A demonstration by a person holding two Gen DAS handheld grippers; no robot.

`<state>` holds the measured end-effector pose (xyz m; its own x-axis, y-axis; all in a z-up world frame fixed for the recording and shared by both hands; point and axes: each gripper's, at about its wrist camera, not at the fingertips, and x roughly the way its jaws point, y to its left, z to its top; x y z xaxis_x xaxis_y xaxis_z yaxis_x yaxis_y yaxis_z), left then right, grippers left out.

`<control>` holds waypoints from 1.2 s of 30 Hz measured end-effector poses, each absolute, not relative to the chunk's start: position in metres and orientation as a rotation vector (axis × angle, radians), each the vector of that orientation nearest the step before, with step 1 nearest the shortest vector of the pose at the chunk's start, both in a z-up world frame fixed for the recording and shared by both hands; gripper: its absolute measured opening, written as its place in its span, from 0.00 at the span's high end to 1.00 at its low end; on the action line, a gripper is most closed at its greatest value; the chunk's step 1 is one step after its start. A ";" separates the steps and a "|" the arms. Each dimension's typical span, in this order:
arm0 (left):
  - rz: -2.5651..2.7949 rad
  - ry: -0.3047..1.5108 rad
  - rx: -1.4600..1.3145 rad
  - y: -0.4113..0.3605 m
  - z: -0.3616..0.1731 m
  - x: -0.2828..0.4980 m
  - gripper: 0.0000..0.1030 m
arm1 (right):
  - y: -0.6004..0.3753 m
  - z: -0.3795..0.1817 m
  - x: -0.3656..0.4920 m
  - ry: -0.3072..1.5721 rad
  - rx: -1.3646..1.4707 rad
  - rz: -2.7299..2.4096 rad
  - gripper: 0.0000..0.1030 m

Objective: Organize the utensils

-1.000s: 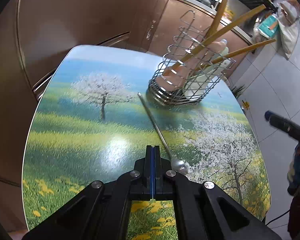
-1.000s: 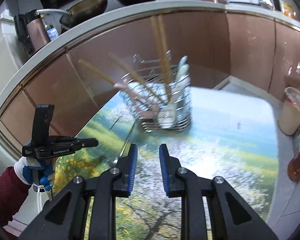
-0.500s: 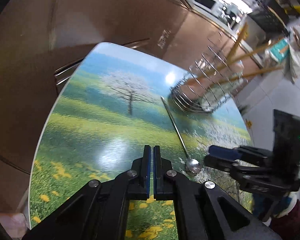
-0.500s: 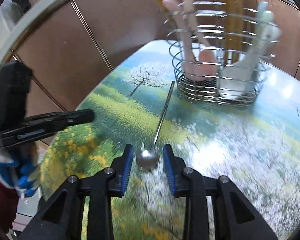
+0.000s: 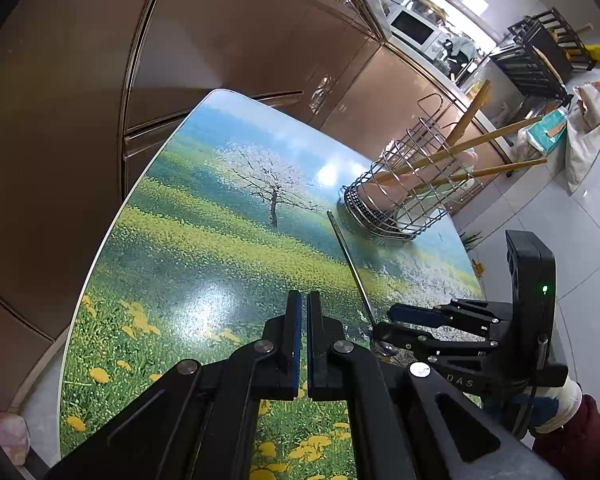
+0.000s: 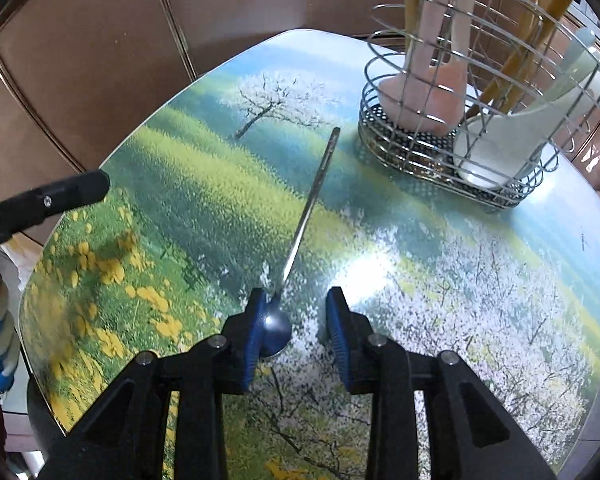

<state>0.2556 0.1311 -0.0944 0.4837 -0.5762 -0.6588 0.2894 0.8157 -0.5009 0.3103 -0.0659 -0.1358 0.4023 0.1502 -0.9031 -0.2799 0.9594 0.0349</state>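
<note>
My left gripper (image 5: 304, 340) was closed on nothing, its blue pads together above the table (image 5: 188, 264), which was printed with a meadow and blossoming trees. Ahead of those jaws and to their right, a metal spoon (image 6: 300, 224) lay flat on the table, its handle running away toward a wire utensil basket (image 6: 452, 160) that stood upright beyond my right jaws. The handle's tip stopped just short of the basket's base.

The basket held two pink utensils (image 6: 432, 92) on its left side, wooden handles (image 5: 492, 140) leaning out past the rim, and a white ladle (image 6: 512, 136) on its right side.

My right gripper (image 6: 296, 320) stood partly open around the spoon's bowl, which lay against the inner face of the left finger; the right finger stood clear of it, so nothing was gripped.

In the right wrist view the tops of the pink and wooden utensils were cut off by the frame. In the left wrist view the spoon's bowl was mostly hidden behind my right gripper's fingers.
</note>
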 end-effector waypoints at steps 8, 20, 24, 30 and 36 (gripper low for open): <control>-0.542 0.943 -0.349 0.128 -0.098 0.255 1.00 | -0.060 -0.136 0.298 1.117 -0.106 0.317 1.00; -0.580 0.996 -0.329 0.105 -0.108 0.254 1.00 | -0.089 -0.113 0.277 1.084 0.050 0.348 0.98; -0.576 0.996 -0.332 0.108 -0.108 0.253 0.98 | -0.090 -0.110 0.291 1.055 0.063 0.277 0.97; -0.562 1.002 -0.330 0.114 -0.108 0.249 0.94 | -0.085 -0.117 0.311 1.044 0.038 0.204 0.76; -0.553 1.009 -0.329 0.113 -0.109 0.248 0.91 | -0.069 -0.126 0.320 1.069 -0.094 0.200 0.74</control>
